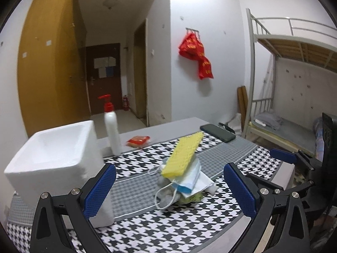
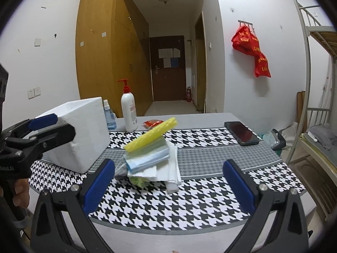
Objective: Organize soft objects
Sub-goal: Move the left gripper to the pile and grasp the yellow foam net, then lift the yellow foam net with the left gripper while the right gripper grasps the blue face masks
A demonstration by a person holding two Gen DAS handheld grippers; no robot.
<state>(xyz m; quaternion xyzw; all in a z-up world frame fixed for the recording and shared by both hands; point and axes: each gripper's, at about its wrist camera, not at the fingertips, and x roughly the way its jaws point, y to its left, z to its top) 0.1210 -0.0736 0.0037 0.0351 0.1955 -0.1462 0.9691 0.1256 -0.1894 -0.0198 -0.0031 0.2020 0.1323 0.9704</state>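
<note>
Left wrist view: our left gripper point(image 1: 169, 191) was wide open and empty; the soft pile point(image 1: 183, 181) sat on the houndstooth mat point(image 1: 210, 221), with the yellow sponge point(image 1: 183, 155) tilted on top, beside the foam box point(image 1: 56, 158).
Right wrist view: our right gripper point(image 2: 168, 186) gaped wide, holding nothing.
Risk: we judged that a nudge could slide the tilted sponge off.

Soft things heaped in one small pile on the checked table mat

A yellow sponge point(image 1: 183, 155) lies tilted on top, one end raised toward the far side of the table; under it sits a blue face mask point(image 1: 189, 179) whose white ear loops point(image 1: 163, 198) hang down at the near side, then folded white tissues point(image 2: 168, 168), with a grey cloth point(image 1: 166, 196) and a bit of green point(image 2: 137, 181) at the bottom; a white foam box point(image 1: 56, 158) stands open just beside the pile
</note>
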